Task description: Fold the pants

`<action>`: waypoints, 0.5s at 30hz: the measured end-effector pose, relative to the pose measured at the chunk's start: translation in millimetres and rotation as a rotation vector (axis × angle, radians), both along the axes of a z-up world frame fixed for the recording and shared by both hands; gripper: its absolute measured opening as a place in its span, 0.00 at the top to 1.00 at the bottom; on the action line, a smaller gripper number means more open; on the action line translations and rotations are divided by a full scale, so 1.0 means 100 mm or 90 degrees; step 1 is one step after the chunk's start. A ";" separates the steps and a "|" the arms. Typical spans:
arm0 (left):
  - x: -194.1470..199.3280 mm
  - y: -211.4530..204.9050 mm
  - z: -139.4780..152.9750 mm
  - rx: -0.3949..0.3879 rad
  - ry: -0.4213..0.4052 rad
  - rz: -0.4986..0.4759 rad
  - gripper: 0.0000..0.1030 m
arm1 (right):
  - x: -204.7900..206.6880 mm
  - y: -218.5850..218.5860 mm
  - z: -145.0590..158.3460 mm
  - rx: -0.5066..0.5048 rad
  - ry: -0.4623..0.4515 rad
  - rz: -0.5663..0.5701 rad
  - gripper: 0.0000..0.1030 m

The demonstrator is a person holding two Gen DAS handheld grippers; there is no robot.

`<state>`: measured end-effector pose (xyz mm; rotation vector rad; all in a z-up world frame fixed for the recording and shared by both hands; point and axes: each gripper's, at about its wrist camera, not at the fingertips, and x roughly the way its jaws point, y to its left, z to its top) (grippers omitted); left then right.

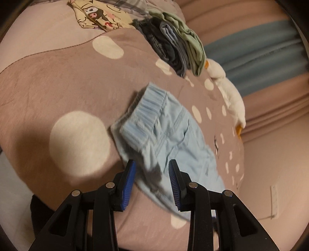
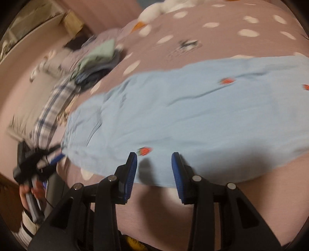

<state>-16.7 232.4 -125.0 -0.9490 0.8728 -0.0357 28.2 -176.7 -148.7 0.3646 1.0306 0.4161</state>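
Observation:
Light blue pants (image 1: 170,135) lie on a brown bedspread with white dots (image 1: 67,77), the ribbed elastic waistband toward the left in the left wrist view. My left gripper (image 1: 152,170) hovers over their near edge, jaws open, and the pads press on no cloth. In the right wrist view the pants (image 2: 193,115) stretch out flat to the right and show small red prints. My right gripper (image 2: 154,160) is open just above their near edge and holds nothing. The left gripper (image 2: 38,164), held by a hand, shows blurred at the waistband end.
A stack of folded clothes, dark, blue and green (image 1: 173,48), sits at the far side of the bed. A white plush duck (image 1: 229,92) lies by the right edge. Yellow cartoon-print fabric (image 1: 96,15) and a plaid cloth (image 2: 52,108) lie beyond.

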 end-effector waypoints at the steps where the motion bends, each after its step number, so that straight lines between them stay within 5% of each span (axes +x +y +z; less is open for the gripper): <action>1: 0.04 0.00 0.00 -0.003 -0.003 -0.004 0.68 | -0.02 0.06 -0.02 -0.016 -0.003 0.008 0.63; 4: 0.19 -0.02 -0.04 0.024 0.022 -0.005 0.69 | -0.05 0.17 0.00 -0.054 -0.017 0.036 0.62; 5: 0.23 -0.02 -0.07 0.031 0.032 0.002 0.79 | -0.05 0.21 0.00 -0.061 -0.018 0.043 0.62; 7: 0.25 0.00 -0.09 0.033 0.039 0.011 0.84 | -0.03 0.23 0.03 -0.070 -0.018 0.055 0.62; 13: 0.07 0.09 0.08 0.064 -0.018 0.059 0.88 | 0.12 0.31 0.19 -0.100 -0.057 0.056 0.62; 15: 0.11 0.09 0.05 0.070 -0.012 0.030 0.88 | 0.18 0.35 0.22 -0.097 -0.064 0.059 0.62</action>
